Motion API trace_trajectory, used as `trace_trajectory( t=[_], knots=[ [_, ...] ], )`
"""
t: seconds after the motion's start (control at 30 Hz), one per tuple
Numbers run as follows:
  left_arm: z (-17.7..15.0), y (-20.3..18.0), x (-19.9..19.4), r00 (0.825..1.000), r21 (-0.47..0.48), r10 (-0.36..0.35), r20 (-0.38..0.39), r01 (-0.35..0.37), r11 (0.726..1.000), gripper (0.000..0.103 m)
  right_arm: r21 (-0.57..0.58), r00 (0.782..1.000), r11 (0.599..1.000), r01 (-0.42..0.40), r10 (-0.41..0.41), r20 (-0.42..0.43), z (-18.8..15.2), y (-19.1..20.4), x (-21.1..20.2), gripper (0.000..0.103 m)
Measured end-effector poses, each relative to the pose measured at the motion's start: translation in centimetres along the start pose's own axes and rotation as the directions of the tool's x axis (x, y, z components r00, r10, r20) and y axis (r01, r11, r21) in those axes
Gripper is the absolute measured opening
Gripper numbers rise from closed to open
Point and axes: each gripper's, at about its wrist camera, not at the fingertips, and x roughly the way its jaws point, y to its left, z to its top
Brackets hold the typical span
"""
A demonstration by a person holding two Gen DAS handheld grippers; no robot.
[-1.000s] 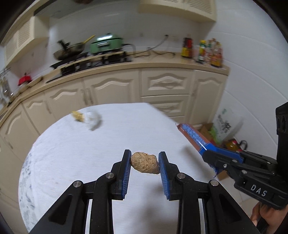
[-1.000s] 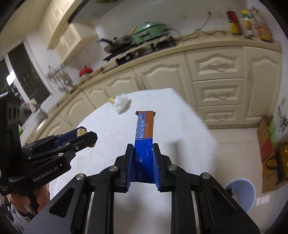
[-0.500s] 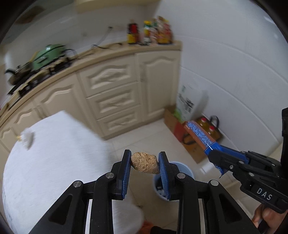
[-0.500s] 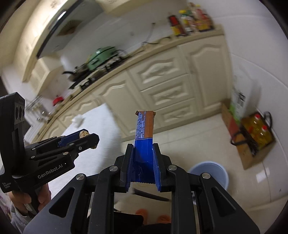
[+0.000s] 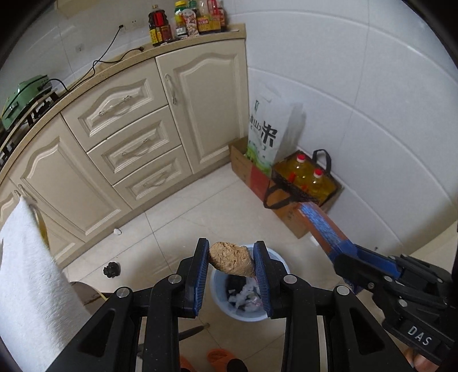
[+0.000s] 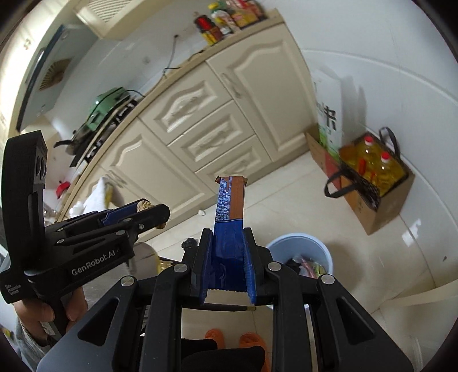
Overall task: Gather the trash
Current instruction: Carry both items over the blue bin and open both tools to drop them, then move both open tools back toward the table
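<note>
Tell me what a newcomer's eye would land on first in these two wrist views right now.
Most striking is the brown crumbly lump pinched in the left gripper, right above the pale blue trash bin on the floor tiles. Next is the long blue and brown wrapper sticking straight out of the shut right gripper, with the same bin just to its right. Behind stand cream cabinets.

We read "DAS" in pale letters on the black body of the right gripper [image 5: 347, 267]; "GenRobot.AI" in white on the side of the left gripper [image 6: 148, 213], with smaller print near its handle too fine to read; a large dark Chinese character, 米, on the white sack [image 5: 264, 134]; bottle labels [image 5: 187, 20] stay illegible.
</note>
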Motion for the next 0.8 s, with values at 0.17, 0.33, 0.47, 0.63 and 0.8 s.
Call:
trace_trajectory(
  t=[0.17, 0.33, 0.47, 0.63, 0.8],
  knots=[
    [0.7, -0.9, 3.2, 1.0, 0.009, 0.002, -0.013, -0.002, 1.0, 0.056, 0.033, 1.0, 0.999, 0.009, -0.008, -0.02, 0.0, -1.8, 1.5, 0.02],
    [0.5, -1.3, 4.8, 0.998, 0.018, 0.065, 0.019, -0.065, 0.998, 0.075, 0.054, 0.999, 0.999, 0.002, 0.0, -0.04, -0.2, -2.3, 3.2, 0.02],
    [-0.5, -1.6, 4.9, 0.998, -0.004, 0.065, 0.016, -0.065, 0.998, 0.075, 0.065, 0.999, 0.998, -0.005, 0.008, -0.052, -0.2, -2.2, 4.7, 0.02],
    [-1.4, -0.8, 3.5, 0.996, -0.025, 0.081, 0.028, -0.08, 0.996, 0.075, 0.041, 0.998, 0.999, 0.006, -0.004, -0.055, 0.2, -1.3, 6.2, 0.023],
    [-1.9, 0.3, 1.4, 0.996, -0.058, 0.077, 0.048, -0.074, 0.996, 0.075, 0.03, 0.995, 0.997, 0.074, -0.071, -0.076, 0.4, -0.7, 7.3, 0.043]
  ],
)
